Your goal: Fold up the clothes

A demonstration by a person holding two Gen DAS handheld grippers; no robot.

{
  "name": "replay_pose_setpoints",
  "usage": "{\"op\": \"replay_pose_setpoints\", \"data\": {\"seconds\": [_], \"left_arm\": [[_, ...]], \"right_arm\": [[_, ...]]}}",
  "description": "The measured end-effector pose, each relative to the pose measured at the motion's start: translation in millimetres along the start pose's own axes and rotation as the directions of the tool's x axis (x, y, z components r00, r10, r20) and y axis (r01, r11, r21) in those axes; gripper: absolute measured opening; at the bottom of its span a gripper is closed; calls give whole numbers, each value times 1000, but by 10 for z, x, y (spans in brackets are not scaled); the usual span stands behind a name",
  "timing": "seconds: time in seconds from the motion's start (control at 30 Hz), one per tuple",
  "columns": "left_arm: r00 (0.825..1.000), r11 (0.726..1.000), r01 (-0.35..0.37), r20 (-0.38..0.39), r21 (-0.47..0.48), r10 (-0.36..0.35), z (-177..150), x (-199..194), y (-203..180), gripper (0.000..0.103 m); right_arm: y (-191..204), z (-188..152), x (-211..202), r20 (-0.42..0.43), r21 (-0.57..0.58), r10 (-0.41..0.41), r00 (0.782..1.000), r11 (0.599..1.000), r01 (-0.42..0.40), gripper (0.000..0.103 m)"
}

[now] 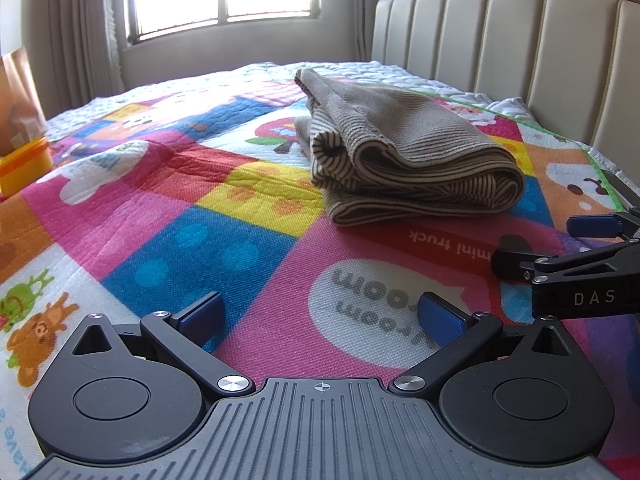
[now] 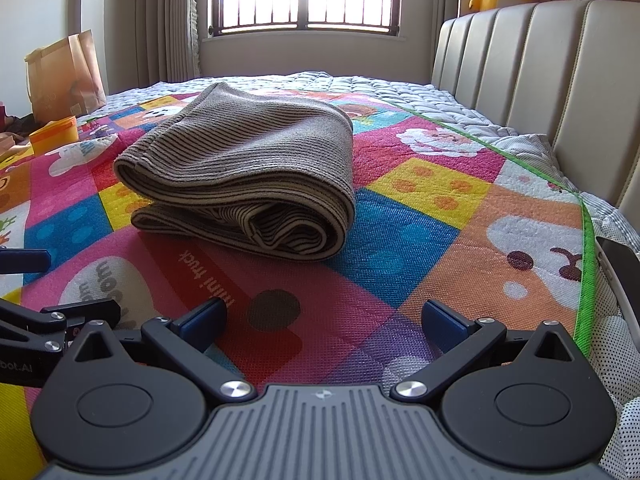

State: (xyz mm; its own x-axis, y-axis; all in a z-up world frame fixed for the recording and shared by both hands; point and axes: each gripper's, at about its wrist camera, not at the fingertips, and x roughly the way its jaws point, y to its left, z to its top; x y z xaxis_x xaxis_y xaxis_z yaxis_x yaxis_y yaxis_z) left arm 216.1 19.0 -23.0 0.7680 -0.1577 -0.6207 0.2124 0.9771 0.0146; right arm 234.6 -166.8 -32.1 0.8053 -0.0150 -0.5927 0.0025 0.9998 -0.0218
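On the bed, ahead of both grippers — a folded striped garment [image 1: 404,160].
From the left wrist I see my left gripper [image 1: 320,314] spread wide, empty, garment ahead on the colourful mat [image 1: 240,248]. From the right wrist, my right gripper [image 2: 324,318] gapes wide too — holding nothing, garment well ahead.

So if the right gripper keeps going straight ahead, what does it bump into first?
Probably the folded striped garment. The right gripper is open and empty, with only bare play mat between. Depth is hard to judge.
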Motion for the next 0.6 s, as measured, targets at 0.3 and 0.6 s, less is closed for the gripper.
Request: {"op": "replay_pose_setpoints", "data": {"seconds": [0.3, 0.6], "left_arm": [[997, 990, 50, -55, -135, -58, 98, -36, 113, 103], [999, 996, 12, -32, -90, -15, 36, -63, 20, 103]], "right_arm": [[-6, -3, -6, 1, 3, 3, 1000, 1000, -3, 103], [-5, 0, -6, -3, 4, 4, 1000, 1000, -4, 103]]}}
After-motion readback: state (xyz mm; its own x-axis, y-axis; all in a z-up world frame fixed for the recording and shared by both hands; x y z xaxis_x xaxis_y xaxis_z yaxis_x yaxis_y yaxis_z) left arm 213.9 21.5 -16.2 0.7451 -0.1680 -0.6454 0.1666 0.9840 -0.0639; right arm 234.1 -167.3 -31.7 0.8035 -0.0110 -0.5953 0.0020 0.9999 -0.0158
